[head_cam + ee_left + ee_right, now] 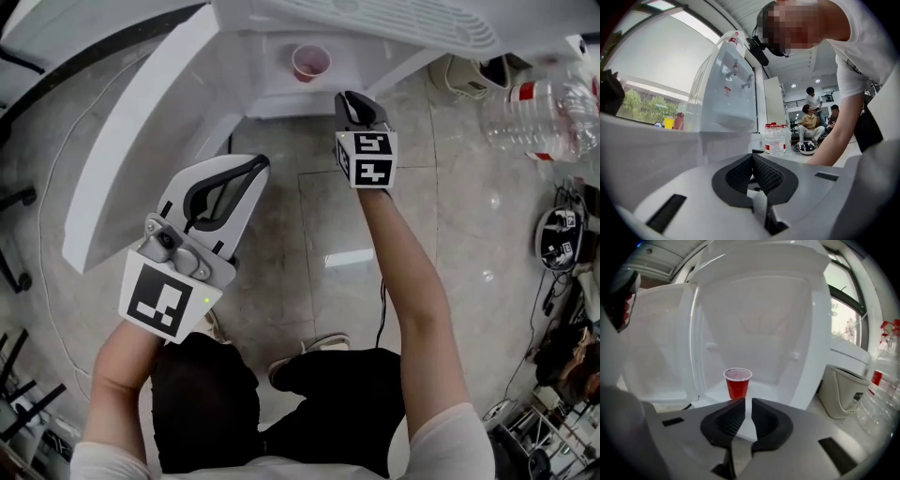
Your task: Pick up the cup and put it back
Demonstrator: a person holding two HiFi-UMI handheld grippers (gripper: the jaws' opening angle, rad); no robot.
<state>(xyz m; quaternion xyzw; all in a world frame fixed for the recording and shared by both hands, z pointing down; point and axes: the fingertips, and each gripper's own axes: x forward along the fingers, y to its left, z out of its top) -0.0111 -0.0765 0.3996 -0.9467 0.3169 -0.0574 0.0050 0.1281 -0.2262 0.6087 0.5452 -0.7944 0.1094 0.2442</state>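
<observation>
A red cup [310, 63] [737, 383] stands upright on the floor of a white cabinet [277, 97], whose door [141, 141] [656, 348] hangs open to the left. My right gripper [352, 97] [748, 401] points at the cup from a short way in front of the cabinet. It is shut, with nothing between its pads, and is apart from the cup. My left gripper [253, 165] [752, 157] is held lower left, beside the open door. It is shut and empty too.
Clear water bottles [544, 112] [886, 394] [777, 138] and a white bin [464, 75] [846, 392] stand right of the cabinet. A helmet [560, 234] lies on the tiled floor at right. A water dispenser [733, 75] rises ahead of the left gripper; people sit beyond.
</observation>
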